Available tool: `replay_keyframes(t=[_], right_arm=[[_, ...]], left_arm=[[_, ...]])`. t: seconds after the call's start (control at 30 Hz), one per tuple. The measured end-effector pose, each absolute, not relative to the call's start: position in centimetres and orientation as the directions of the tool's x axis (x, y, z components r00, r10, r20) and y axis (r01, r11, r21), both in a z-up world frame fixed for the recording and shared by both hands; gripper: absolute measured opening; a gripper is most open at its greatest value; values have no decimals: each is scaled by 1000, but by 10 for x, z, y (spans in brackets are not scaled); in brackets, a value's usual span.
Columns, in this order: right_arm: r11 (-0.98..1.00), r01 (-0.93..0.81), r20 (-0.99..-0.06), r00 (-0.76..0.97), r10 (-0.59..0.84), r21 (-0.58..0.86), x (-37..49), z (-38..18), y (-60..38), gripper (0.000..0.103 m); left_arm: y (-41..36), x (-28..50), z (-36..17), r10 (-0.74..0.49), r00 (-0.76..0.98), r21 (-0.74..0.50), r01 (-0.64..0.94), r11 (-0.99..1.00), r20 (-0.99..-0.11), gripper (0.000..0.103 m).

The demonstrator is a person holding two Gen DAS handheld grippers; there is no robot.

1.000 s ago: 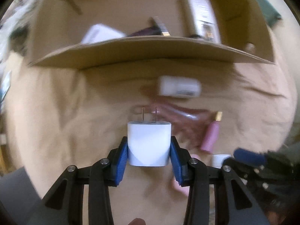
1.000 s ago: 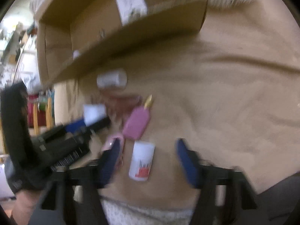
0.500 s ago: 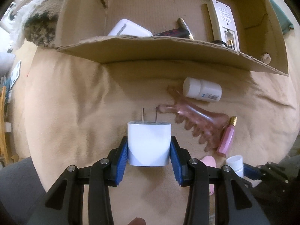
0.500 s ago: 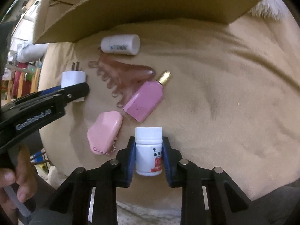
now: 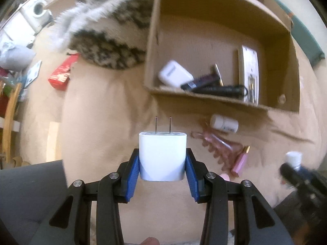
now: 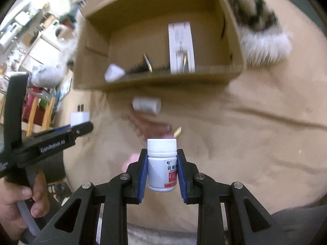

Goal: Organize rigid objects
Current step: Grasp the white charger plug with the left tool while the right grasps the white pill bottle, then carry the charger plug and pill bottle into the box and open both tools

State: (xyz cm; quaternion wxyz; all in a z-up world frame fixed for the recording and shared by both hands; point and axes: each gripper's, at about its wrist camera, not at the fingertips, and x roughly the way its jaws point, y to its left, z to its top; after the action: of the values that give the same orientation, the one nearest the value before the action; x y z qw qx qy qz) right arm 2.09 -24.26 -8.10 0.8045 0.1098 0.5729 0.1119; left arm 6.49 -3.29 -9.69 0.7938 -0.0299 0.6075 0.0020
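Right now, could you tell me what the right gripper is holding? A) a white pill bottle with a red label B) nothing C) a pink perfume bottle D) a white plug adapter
A: in the right wrist view the right gripper has its jaws closed on the white pill bottle, red label showing.

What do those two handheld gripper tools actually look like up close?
Both look alike: the left gripper and right gripper are matte black plastic linkages with triangular cut-outs and round silver pivot screws. Each finger ends in a ribbed blue pad. Seen side-on from the right wrist, the left gripper's arm bears white "GenRobot.AI" lettering. No cables or sleeves show.
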Motion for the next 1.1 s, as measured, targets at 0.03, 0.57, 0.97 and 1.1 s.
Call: replay_keyframes(t=[0.03, 0.57, 0.97, 1.1], right_arm=[[953, -57, -889, 347, 299, 299, 22, -73, -245, 28], [959, -72, -748, 611, 260, 275, 67, -1, -283, 28], [960, -103, -739, 618, 267, 261, 126, 0, -272, 28], [959, -108, -751, 602, 272, 261, 149, -9, -266, 29]], left_arm=[[-28, 64, -90, -35, 275, -51, -50, 997, -961, 39], [-33, 105, -9, 0, 499, -24, -41, 999, -867, 39], [-57, 150, -23, -3, 494, -4, -2, 1000, -870, 39], [-66, 165, -33, -1, 490, 13, 24, 1000, -872, 39]])
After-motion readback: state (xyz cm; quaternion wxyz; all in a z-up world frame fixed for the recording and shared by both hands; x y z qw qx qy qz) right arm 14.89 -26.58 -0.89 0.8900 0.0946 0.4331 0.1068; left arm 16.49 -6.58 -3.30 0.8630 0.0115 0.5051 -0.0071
